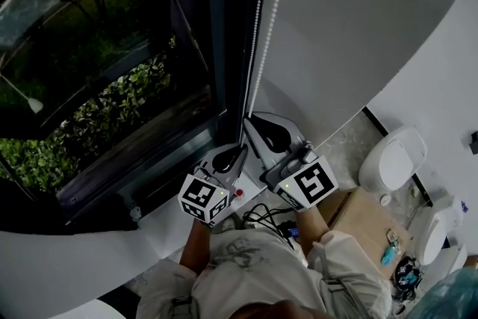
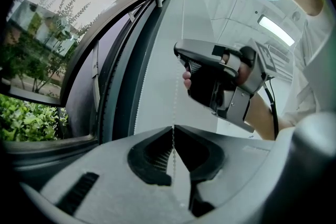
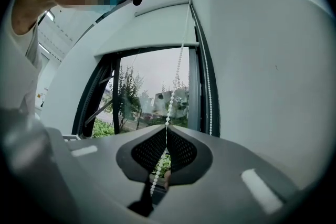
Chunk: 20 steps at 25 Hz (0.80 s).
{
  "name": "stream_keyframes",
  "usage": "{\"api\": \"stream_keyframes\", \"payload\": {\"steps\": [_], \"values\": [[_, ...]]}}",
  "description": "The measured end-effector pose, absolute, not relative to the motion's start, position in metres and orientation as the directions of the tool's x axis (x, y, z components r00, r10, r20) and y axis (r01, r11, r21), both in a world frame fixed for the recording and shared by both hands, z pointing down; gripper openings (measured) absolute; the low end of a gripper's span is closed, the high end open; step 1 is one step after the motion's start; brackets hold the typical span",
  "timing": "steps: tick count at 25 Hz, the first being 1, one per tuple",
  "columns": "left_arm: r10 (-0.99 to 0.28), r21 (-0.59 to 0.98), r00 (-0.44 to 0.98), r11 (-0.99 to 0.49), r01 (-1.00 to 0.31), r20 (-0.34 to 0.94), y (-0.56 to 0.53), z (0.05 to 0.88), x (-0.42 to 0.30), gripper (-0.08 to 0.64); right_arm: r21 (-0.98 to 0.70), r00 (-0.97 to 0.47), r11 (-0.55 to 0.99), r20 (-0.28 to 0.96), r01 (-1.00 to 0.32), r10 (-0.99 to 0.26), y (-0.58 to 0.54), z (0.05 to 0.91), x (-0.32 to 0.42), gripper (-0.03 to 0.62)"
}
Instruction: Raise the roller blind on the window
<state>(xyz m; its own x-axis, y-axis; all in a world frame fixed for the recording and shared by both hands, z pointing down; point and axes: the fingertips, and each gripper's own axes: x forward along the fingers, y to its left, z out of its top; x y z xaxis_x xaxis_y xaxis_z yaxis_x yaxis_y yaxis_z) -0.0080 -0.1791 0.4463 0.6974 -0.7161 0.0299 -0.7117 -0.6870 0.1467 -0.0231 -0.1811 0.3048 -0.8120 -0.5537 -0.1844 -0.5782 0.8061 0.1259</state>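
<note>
I'm seeing the window [image 3: 152, 92] filling the centre | roller blind [image 3: 147, 34] hanging at 12 o'clock over it, top edge proving hard to make out | left gripper [image 2: 172, 127] and right gripper [image 3: 167, 126] both pinching the bead chain [image 1: 259, 26], jaws closed tight | chain's upper end running off-frame at 12 o'clock

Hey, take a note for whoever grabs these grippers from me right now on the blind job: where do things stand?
Left gripper: jaws shut on the bead chain, low down.
Right gripper: jaws shut on what looks like the same strand, higher up.
The second strand hangs free by the window frame.
Blind: seems to cover only the top of the glass.
Done: both grips set.
To do: probably pull hand over hand until the blind is fully up, then let go.
</note>
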Motion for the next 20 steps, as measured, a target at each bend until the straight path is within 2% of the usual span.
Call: {"api": "stream_keyframes", "payload": {"steps": [20], "values": [[-0.706, 0.205, 0.697, -0.669, -0.715, 0.128, -0.179, 0.504, -0.011, 0.021, 0.098, -0.798, 0.793, -0.115, -0.602, -0.591, -0.182, 0.362, -0.026, 0.011]]}}
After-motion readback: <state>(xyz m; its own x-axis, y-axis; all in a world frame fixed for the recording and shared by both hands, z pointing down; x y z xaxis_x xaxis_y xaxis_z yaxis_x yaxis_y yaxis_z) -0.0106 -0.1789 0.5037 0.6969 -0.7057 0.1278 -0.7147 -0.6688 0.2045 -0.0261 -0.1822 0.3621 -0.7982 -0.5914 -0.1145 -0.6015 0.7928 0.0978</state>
